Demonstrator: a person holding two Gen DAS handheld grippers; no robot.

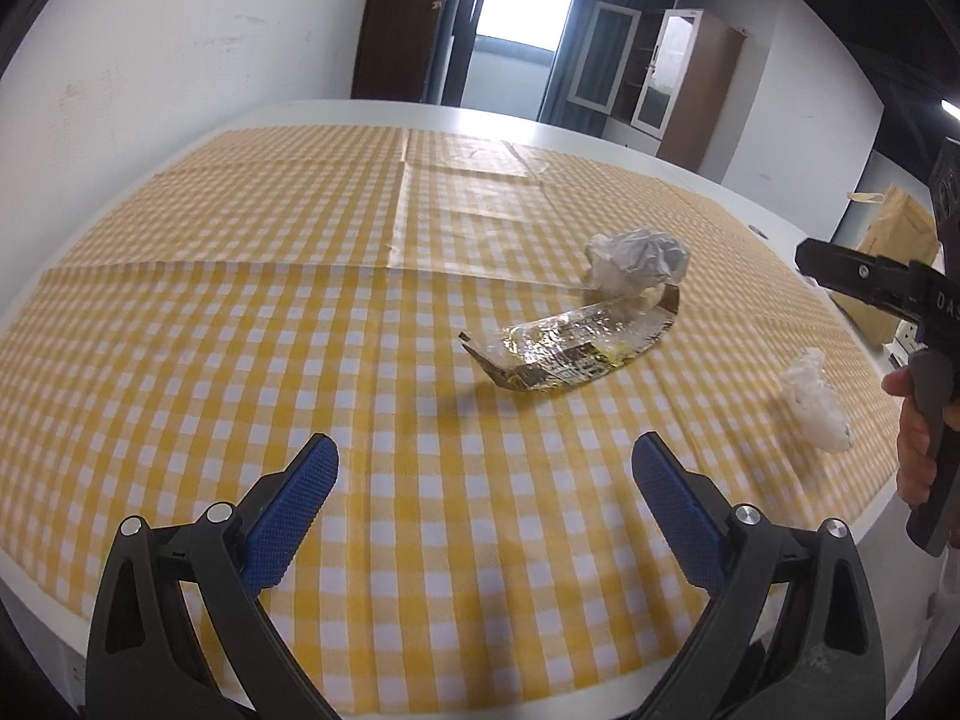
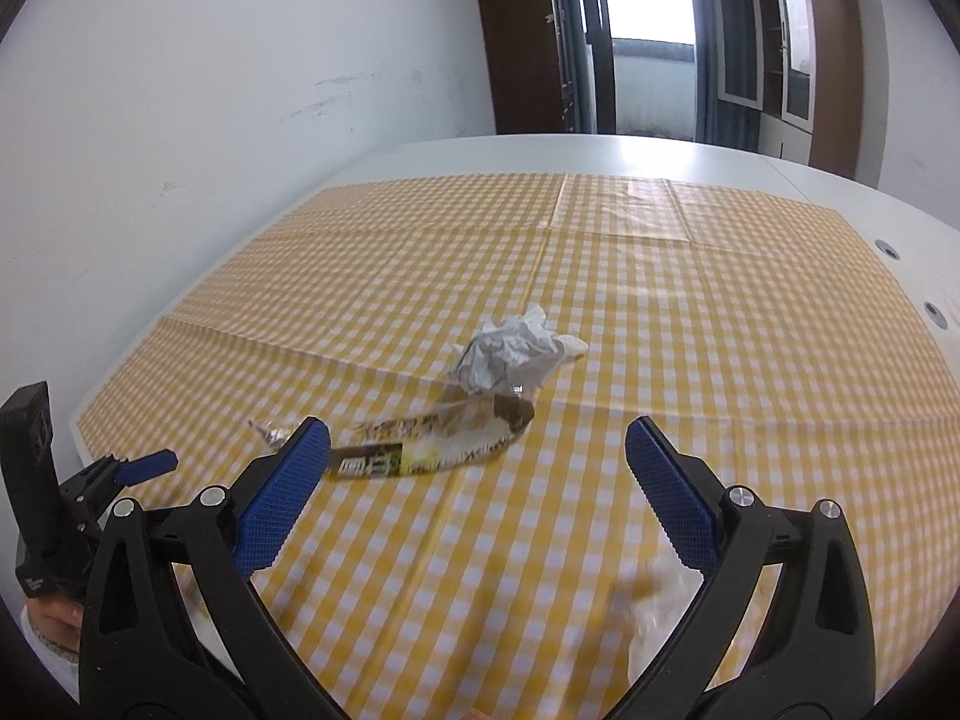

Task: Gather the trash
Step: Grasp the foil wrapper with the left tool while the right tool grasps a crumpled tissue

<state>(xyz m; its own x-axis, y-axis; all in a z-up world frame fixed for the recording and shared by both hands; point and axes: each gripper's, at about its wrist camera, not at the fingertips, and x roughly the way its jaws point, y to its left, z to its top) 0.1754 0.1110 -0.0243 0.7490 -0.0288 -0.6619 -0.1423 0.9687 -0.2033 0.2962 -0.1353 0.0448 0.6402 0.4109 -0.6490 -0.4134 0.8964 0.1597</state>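
A shiny foil snack wrapper (image 1: pixel 570 351) lies on the yellow checked tablecloth (image 1: pixel 240 300), with a crumpled white paper ball (image 1: pixel 639 264) touching its far end. A small crumpled clear plastic piece (image 1: pixel 813 399) lies near the table's right edge. My left gripper (image 1: pixel 483 468) is open and empty, short of the wrapper. My right gripper (image 2: pixel 477 450) is open and empty, above the cloth just short of the wrapper (image 2: pixel 432 447) and paper ball (image 2: pixel 510 354). The plastic piece (image 2: pixel 660 618) shows blurred, close under its right finger.
The white table (image 1: pixel 336 111) stands against a white wall on the left. A brown paper bag (image 1: pixel 894 228) stands on the floor beyond the right edge. Cabinets (image 1: pixel 684 78) and a doorway are at the back. The right gripper's body (image 1: pixel 900 300) shows at the right.
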